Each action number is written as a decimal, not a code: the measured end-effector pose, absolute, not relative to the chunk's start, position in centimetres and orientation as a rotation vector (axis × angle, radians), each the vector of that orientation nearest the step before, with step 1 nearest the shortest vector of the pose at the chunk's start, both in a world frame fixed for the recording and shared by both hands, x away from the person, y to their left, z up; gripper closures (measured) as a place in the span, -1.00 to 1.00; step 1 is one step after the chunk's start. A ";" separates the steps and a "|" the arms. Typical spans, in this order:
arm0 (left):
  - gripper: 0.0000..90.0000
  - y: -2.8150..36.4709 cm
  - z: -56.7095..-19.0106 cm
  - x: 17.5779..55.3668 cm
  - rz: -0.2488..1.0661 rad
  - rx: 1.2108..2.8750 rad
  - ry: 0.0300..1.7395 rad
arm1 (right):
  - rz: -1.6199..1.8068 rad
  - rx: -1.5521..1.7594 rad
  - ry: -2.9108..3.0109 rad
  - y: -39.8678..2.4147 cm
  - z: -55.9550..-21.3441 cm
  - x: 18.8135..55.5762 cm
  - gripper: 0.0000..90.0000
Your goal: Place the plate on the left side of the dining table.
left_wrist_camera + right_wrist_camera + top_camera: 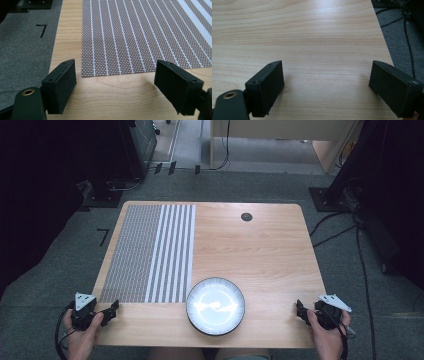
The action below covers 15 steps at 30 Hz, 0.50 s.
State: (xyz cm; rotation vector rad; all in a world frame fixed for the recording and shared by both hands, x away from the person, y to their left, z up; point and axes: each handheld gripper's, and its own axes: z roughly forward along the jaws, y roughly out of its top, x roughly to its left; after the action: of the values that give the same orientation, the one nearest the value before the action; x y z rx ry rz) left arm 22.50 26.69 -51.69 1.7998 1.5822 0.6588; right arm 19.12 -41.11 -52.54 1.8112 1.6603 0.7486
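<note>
both grippers released at the near corners, plate between them

in the high view the left gripper sits at the lower left of the frame, at the near left corner of the wooden surface, held in a hand whose forearm enters from the bottom edge. its jaws stand wide apart with nothing between them. in the left gripper view the same gripper hovers over bare wood just short of the near edge of a woven striped placemat, which fills the upper part of that frame; grey carpet floor lies at the left.

the right gripper is at the lower right of the high view, at the near right corner of the surface, also released and holding nothing. in the right gripper view the right gripper looks across plain wood grain, with the surface's edge and black cables on the floor at the upper right.

the plate, white with a dark ribbed rim, rests flat in the lower middle of the high view, near the front edge, just right of the placemat's near right corner and well apart from both grippers. a small dark round grommet sits in the surface near the far edge.
</note>
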 end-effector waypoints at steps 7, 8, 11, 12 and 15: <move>-0.60 26.8 -51.9 22.3 0.662 1.757 1.589 | 0.750 1.810 1.665 -41.1 -52.6 19.2 -0.78; -0.60 26.8 -51.9 22.3 0.662 1.757 1.589 | 0.750 1.811 1.665 -41.1 -52.6 19.2 -0.78; -0.62 26.2 -51.9 22.4 0.704 1.798 1.595 | 0.745 1.817 1.657 -41.1 -52.6 19.2 -0.80; -0.64 26.2 -51.9 22.4 0.704 1.798 1.595 | 0.745 1.817 1.657 -41.1 -52.6 19.2 -0.80; -0.66 26.1 -51.9 22.5 0.703 1.818 1.586 | 0.741 1.823 1.650 -41.0 -52.6 19.2 -0.80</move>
State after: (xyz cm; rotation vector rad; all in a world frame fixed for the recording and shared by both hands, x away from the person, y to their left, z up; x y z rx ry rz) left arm 22.51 26.14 -51.91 1.8182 1.5858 0.7028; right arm 19.23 -41.01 -52.59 1.8235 1.6500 0.7408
